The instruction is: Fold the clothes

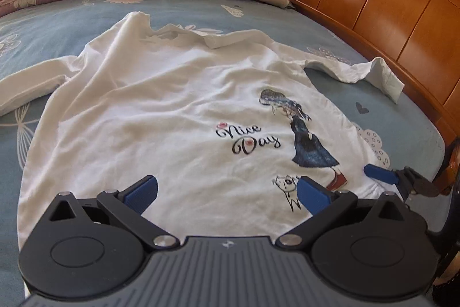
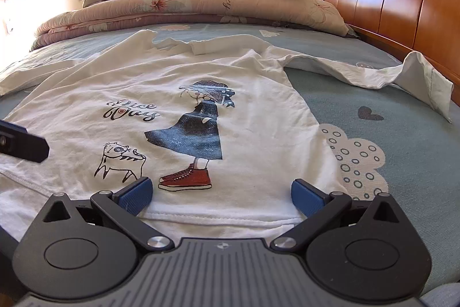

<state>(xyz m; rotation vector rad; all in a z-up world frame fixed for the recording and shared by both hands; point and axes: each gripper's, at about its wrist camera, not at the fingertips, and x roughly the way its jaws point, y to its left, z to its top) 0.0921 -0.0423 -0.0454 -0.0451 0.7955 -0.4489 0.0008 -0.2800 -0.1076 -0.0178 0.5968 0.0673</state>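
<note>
Both your tongs are spread wide and grip nothing — the left gripper over the white shirt at its near hem, the right gripper straddling that hem by the printed red shoe. Your shirt lies print-up on the blue bedsheet. One sleeve touches the wooden headboard — bare sheet lies between.

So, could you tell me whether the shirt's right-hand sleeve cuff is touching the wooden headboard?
Cannot tell. In the right wrist view the sleeve cuff stands up right in front of the wooden headboard, overlapping its base, but neither view plainly shows contact or a gap.
</note>
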